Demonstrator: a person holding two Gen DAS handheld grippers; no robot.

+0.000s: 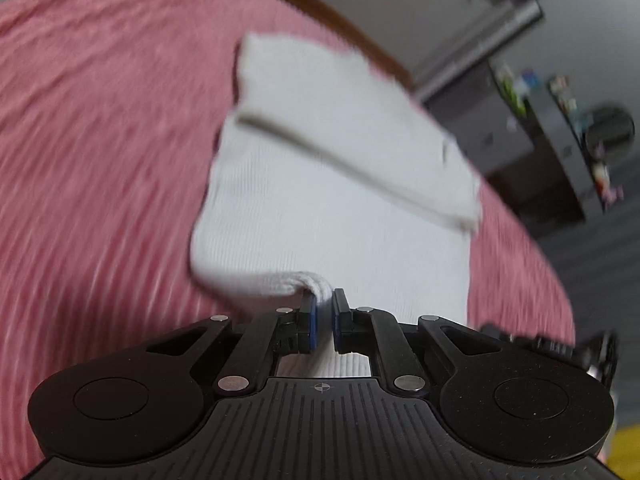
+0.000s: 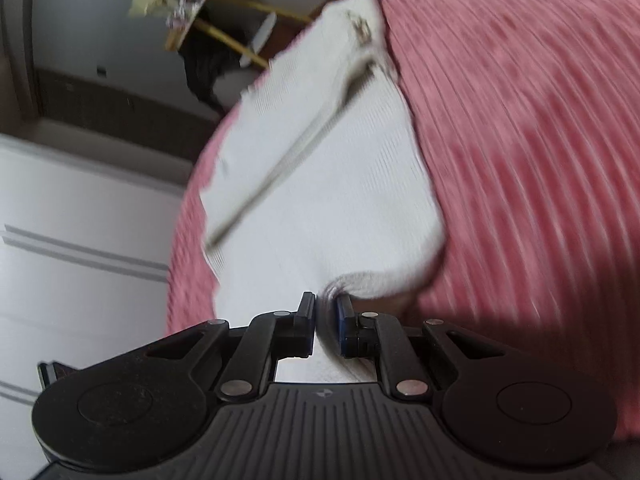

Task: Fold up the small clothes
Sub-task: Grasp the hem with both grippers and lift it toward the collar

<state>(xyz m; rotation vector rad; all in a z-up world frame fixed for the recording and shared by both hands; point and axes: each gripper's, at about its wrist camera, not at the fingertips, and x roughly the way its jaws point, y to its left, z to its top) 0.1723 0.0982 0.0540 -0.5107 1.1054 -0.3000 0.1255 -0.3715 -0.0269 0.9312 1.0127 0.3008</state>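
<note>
The left claw (image 1: 324, 312) and right claw (image 2: 325, 318) each pinch the white garment (image 1: 320, 200) — half folded on the pink cover (image 1: 100, 160), more folding left.

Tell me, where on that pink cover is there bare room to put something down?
Free: the ribbed pink cover left of the white knitted garment in the left view, and right of it in the right view. Crowded: the near edge, where both grippers pinch the garment.
</note>
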